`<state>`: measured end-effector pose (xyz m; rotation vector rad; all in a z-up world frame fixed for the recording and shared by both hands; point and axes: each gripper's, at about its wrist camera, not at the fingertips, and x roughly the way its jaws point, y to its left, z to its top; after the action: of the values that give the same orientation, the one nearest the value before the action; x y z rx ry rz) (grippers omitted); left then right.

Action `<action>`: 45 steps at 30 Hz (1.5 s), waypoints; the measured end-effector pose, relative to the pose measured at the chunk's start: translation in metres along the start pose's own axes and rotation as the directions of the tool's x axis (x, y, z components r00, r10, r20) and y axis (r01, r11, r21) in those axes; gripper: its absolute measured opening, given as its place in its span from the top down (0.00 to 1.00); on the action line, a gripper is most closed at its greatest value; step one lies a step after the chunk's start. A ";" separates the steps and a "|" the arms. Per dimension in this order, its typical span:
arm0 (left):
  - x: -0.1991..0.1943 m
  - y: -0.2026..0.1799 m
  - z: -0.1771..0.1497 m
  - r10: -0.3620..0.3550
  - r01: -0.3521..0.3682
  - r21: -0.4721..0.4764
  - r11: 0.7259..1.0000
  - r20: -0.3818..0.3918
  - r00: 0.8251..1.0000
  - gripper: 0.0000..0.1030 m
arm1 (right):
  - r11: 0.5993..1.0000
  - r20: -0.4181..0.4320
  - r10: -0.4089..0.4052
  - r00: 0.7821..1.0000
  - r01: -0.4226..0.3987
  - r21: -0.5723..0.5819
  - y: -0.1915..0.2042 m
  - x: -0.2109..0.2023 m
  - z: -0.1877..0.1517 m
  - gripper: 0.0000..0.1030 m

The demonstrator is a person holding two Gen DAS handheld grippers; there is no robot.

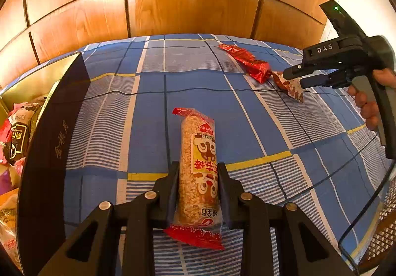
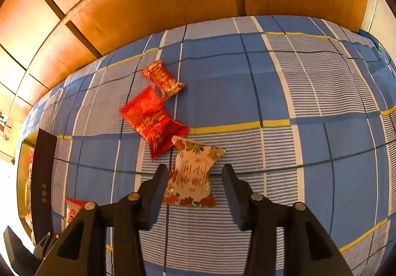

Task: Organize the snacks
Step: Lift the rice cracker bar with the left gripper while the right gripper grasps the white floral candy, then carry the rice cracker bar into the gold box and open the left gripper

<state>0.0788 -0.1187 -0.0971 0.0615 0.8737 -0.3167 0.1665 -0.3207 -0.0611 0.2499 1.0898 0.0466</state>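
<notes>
Up close, the left tool [image 1: 198, 184] pinches the rice-crisp bar [image 1: 198, 169], so that one is in hand. The right tool [image 2: 195, 177] hangs spread around the floral white packet [image 2: 191, 172] on the bed [image 2: 309, 102], not gripping. Beyond, two red packets [image 2: 153, 120] wait; the box [image 1: 14, 132] at left already holds several.

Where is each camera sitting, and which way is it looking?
Left wrist: sits on the left gripper, looking down along its fingers, shut on a rice bar over the checked cloth; a hand holds the right gripper.
Right wrist: sits on the right gripper, looking down at a white snack between its open fingers.
Both show the cloth, red snacks and dark box.
</notes>
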 end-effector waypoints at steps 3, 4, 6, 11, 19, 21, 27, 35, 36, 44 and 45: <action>0.000 -0.001 0.000 0.006 -0.006 0.004 1.000 0.003 1.000 0.71 | 0.999 -0.013 0.026 1.000 -0.026 0.020 -0.001 0.005 0.002 0.50; 0.000 -0.001 -0.001 0.006 -0.006 0.006 1.000 0.004 1.000 0.71 | 1.000 -0.011 0.012 1.000 -0.012 0.014 0.001 0.007 0.002 0.50; -0.001 0.000 -0.001 0.004 -0.005 0.006 1.000 0.004 1.000 0.71 | 1.000 -0.028 -0.008 1.000 0.008 -0.014 0.005 0.014 0.001 0.50; -0.001 0.000 -0.001 0.008 -0.008 0.008 1.000 0.007 1.000 0.70 | 0.990 -0.026 -0.096 0.995 0.093 -0.111 0.020 0.020 -0.004 0.77; -0.007 0.007 0.012 -0.011 0.011 -0.010 1.000 -0.032 0.999 0.73 | 0.974 -0.023 -0.107 0.994 0.100 -0.205 0.025 0.025 -0.009 0.74; -0.020 0.013 0.018 -0.002 0.001 -0.026 1.000 -0.016 1.000 0.73 | 0.969 -0.008 -0.115 0.993 0.110 -0.223 0.027 0.025 -0.011 0.73; -0.079 0.051 0.036 0.053 -0.046 -0.095 0.994 0.068 0.996 0.72 | 0.943 0.026 -0.166 0.986 0.166 -0.288 0.038 0.027 -0.016 0.73; -0.138 0.172 0.023 0.231 -0.203 -0.339 0.919 0.042 0.972 0.72 | 0.910 0.067 -0.211 0.975 0.221 -0.351 0.045 0.026 -0.021 0.73; -0.144 0.191 0.017 0.265 -0.235 -0.371 0.898 0.030 0.964 0.72 | 0.909 0.068 -0.212 0.975 0.222 -0.352 0.045 0.026 -0.021 0.73; -0.143 0.273 -0.019 0.354 -0.353 -0.505 0.787 -0.098 0.930 0.72 | 0.906 0.075 -0.216 0.973 0.229 -0.357 0.045 0.027 -0.020 0.73; -0.140 0.279 -0.020 0.345 -0.346 -0.517 0.782 -0.104 0.933 0.72 | 0.906 0.075 -0.216 0.973 0.229 -0.356 0.045 0.027 -0.020 0.73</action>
<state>0.0631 0.1854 -0.0248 -0.2914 0.9081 0.2814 0.1649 -0.2692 -0.0836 -0.2080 1.0484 0.0382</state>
